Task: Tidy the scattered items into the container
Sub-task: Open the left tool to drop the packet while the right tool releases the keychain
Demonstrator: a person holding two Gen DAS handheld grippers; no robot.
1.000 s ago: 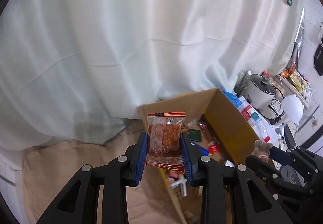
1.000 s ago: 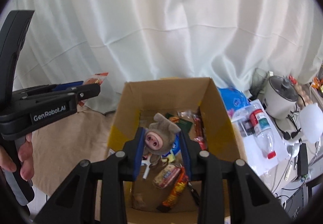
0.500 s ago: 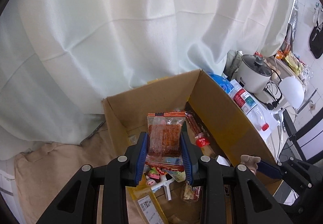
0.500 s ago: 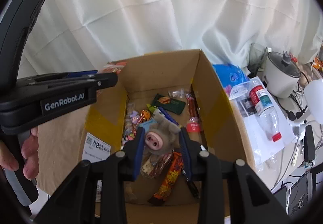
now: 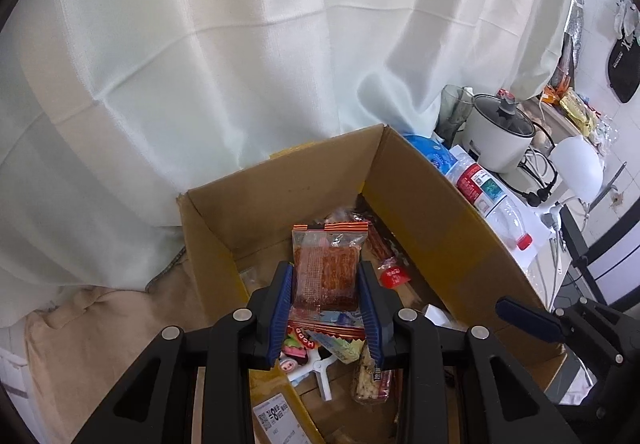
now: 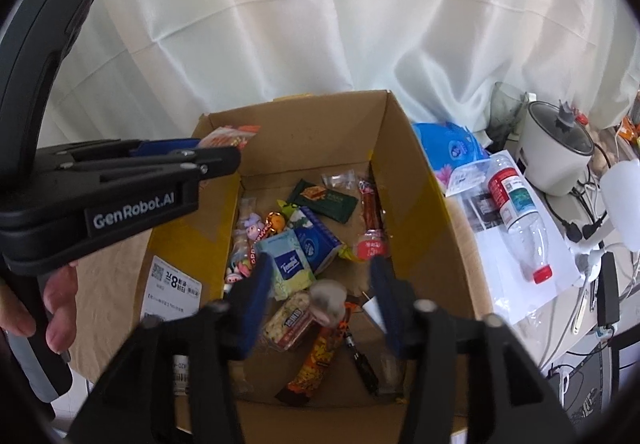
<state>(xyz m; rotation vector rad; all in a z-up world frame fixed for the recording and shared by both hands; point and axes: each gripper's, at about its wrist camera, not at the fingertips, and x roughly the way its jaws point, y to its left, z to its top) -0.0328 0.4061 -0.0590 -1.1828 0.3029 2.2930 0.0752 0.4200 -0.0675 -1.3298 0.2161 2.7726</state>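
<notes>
My left gripper (image 5: 325, 274) is shut on a clear packet of red dried-meat snack (image 5: 326, 268), held upright over the open cardboard box (image 5: 436, 211). From the right wrist view the same gripper (image 6: 216, 155) reaches over the box's left wall (image 6: 188, 244) with the packet (image 6: 230, 135) at its tip. My right gripper (image 6: 320, 274) hangs open above the box. A small plush pig (image 6: 327, 302), blurred, sits loose below its fingers among several snacks and tissue packs (image 6: 290, 268).
Right of the box lie a plastic water bottle (image 6: 520, 222) on paper, a blue packet (image 6: 450, 147), a white rice cooker (image 6: 556, 151) and cables. A white curtain hangs behind. Beige cloth (image 5: 100, 328) covers the table to the left. A hand (image 6: 60, 304) holds the left gripper.
The right gripper has opened and let go of the plush pig, which drops into the box. The left gripper has moved further over the box with its packet.
</notes>
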